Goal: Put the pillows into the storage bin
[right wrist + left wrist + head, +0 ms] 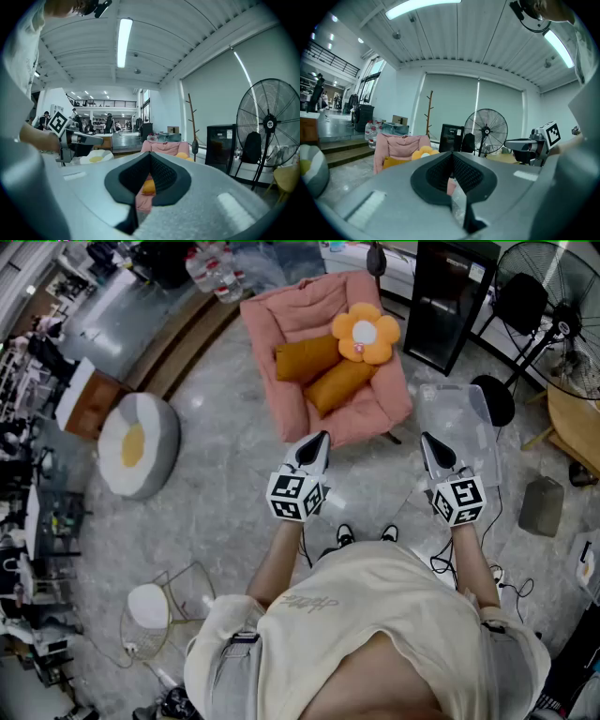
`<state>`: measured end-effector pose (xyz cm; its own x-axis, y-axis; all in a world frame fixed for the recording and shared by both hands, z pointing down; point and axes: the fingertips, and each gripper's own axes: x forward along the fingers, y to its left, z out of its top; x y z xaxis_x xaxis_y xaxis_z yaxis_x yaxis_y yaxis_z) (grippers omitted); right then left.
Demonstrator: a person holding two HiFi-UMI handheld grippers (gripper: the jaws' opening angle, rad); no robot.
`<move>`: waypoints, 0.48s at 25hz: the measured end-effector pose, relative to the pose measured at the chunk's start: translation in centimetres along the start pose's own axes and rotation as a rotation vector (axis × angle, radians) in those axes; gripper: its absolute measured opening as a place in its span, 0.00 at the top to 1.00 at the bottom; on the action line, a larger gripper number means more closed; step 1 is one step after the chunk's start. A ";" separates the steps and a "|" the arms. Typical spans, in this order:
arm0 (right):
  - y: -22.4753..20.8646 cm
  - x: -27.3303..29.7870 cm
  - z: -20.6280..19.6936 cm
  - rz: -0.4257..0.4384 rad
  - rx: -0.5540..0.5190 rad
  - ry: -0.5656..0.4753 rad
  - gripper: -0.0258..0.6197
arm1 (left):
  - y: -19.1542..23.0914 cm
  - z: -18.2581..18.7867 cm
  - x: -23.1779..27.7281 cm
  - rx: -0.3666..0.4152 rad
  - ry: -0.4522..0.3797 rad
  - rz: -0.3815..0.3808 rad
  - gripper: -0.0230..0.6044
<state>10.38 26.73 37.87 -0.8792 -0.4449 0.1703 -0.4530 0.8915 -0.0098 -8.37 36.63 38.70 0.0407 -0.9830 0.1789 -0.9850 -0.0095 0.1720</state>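
Two orange bolster pillows (307, 357) (339, 383) and a flower-shaped pillow (366, 333) lie on a pink armchair (281, 312) ahead of me. A clear storage bin (457, 418) stands on the floor to the chair's right. My left gripper (317, 441) is held in the air short of the chair's front edge, shut and holding nothing. My right gripper (431, 442) hovers beside the bin's near left corner, likewise shut with nothing in it. The left gripper view shows the chair (401, 144) and flower pillow (423, 152) past the closed jaws.
A round egg-patterned pouf (139, 443) sits on the floor at left. A black cabinet (450, 301) and standing fans (539, 296) are behind the bin. A wire stool (155, 610) stands near my left side. Cables trail by my feet.
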 end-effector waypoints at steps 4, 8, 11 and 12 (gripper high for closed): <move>0.0 0.0 -0.5 -0.016 0.023 -0.002 0.96 | 0.2 -0.3 -0.2 -0.008 -0.003 0.002 0.94; 0.7 0.0 -0.8 -0.011 0.015 0.002 0.96 | 0.4 -0.7 -0.7 -0.010 0.003 0.005 0.94; 0.8 -0.2 -0.5 -0.022 0.017 -0.014 0.96 | 0.3 -0.9 -0.7 -0.009 0.009 -0.003 0.94; 0.8 -0.3 -0.3 -0.030 0.016 -0.023 0.96 | 0.3 -0.8 -0.7 -0.006 0.008 -0.006 0.94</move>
<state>10.35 27.61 38.14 -0.8683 -0.4733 0.1483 -0.4812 0.8764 -0.0204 -8.54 37.42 39.37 0.0479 -0.9814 0.1857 -0.9838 -0.0142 0.1788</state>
